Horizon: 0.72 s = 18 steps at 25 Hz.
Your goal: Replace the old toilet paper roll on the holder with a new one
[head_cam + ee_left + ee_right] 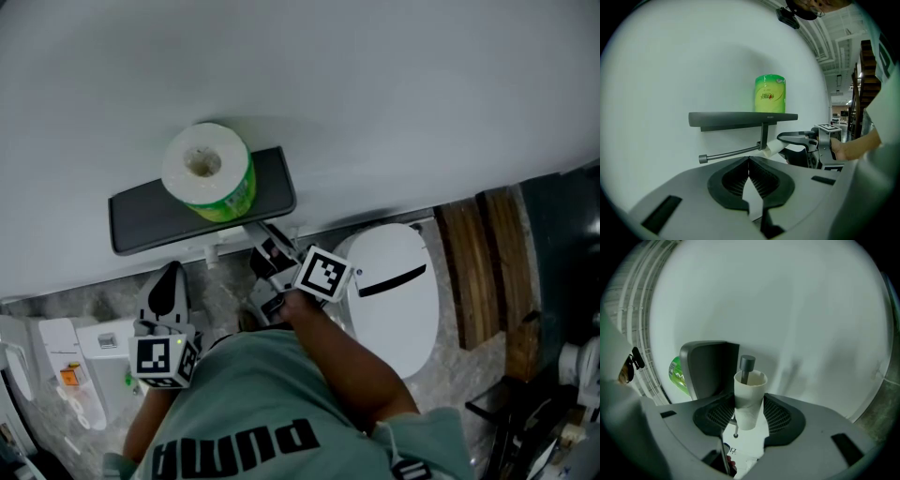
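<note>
The right gripper [750,416] clamps the empty tube [750,387], threaded on the rod [731,153] under the shelf [740,119] where the new roll [770,93] stands, with the left gripper [751,180] closed and empty; the tube is best drawn straight along the rod, past its knob [746,363], without crushing it.

Washroom corner in front of me: plain pale wall [375,75] above a mottled stone floor [94,300].
A white oval lid [398,314] with a dark curved slot sits to my right, wooden planks [483,272] beyond it; a white unit [70,370] with an orange label stands at my left.
</note>
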Motion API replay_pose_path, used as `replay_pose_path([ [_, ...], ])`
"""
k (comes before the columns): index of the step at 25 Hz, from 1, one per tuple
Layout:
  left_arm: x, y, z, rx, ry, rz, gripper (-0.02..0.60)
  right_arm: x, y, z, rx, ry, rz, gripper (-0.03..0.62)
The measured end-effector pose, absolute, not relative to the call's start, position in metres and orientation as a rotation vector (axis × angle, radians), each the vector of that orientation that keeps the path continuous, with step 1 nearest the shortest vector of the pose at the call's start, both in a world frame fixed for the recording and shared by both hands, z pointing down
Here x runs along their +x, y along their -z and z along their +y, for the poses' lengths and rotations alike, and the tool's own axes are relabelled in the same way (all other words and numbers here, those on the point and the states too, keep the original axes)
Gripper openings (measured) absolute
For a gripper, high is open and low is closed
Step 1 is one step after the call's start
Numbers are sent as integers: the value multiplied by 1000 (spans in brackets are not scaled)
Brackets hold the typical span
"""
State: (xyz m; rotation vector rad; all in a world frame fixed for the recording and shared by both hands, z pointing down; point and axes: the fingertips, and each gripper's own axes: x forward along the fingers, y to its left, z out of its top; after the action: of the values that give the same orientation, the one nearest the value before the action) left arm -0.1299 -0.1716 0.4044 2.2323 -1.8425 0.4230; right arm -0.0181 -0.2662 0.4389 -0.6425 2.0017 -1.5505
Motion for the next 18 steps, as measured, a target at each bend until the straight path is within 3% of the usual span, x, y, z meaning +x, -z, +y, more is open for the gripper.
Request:
replay_pose_path([
  [18, -108, -403, -180, 2309, -389, -1778, -8, 32, -430, -275, -726, 1467, 1948, 190],
])
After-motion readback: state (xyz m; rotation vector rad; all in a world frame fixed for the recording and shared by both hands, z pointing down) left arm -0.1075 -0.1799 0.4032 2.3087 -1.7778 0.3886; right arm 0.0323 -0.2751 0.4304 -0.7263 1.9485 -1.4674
